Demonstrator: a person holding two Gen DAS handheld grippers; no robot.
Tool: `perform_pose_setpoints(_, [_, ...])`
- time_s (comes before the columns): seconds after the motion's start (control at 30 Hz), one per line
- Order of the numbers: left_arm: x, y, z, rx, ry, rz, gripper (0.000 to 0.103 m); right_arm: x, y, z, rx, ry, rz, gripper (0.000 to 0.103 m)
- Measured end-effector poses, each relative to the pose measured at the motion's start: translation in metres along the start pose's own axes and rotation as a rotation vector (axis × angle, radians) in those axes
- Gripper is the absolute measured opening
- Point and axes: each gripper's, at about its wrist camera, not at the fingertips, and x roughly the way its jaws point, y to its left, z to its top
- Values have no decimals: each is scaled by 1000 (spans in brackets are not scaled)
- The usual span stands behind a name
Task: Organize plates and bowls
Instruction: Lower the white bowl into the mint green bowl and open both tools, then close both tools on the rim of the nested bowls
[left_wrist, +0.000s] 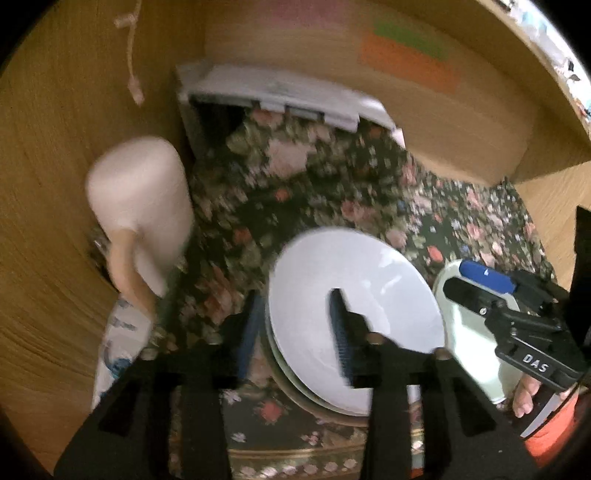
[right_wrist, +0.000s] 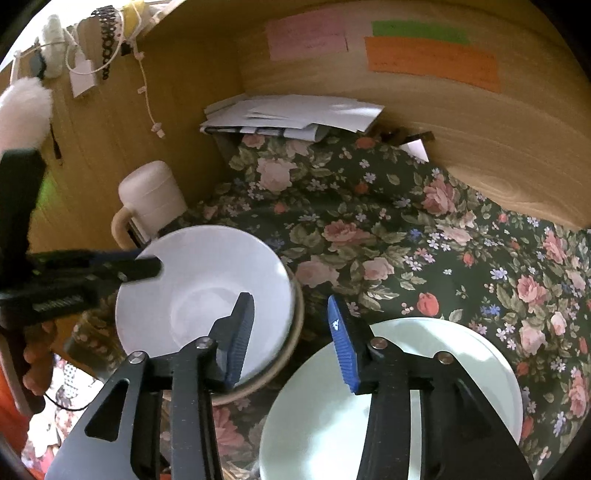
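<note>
Two gripper views over one floral tablecloth (right_wrist: 388, 236), which covers the desk between wooden walls (right_wrist: 480, 147). The pale green plate (right_wrist: 461, 369) lies flat on the cloth at lower right of the right wrist view. The white bowl (right_wrist: 199, 291) sits just left of it, nested in a beige-rimmed dish (right_wrist: 291, 332) whose edge shows beneath; bowl and plate are near one another, and whether they touch cannot be told. Behind the bowl, against the left wall, stands a white lidded mug (right_wrist: 151, 199) with a handle. A stack of white papers (right_wrist: 291, 114) rests at the back corner, with pink, green and orange notes (right_wrist: 432, 64) stuck on the wall above.

The right gripper (right_wrist: 291, 336) hangs above the gap between bowl and plate, its blue-padded fingers (right_wrist: 341, 339) spread apart and holding nothing. The left gripper (left_wrist: 295, 332) straddles the near-left rim of the white bowl (left_wrist: 369, 295), one finger outside and one over the basin; the view is motion-blurred, the jaws stand apart, and contact with the rim cannot be told.
</note>
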Motion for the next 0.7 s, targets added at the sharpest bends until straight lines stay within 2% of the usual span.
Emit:
perform_pose_setpoints(0.07, [-2,4,0,-4,1,3,51,1,-2,0,5,4,4,44])
perform_pose_setpoints(0.23, [17,21,-12,-45,83,15,52,6,-4,1,0,22,12,46])
perform_pose_setpoints(0.53, [33,25,-25,-56,120,-66,54,29,-4,0,13,107,53,46])
perform_pose_setpoints(0.6, [37,25,-26,-70,132,-89,54,34,-4,-1,16,135,67,46])
perform_pose_setpoints(0.7, [44,22,-28,-77,147,-124,46,41,-1,-3,6,164,66,45])
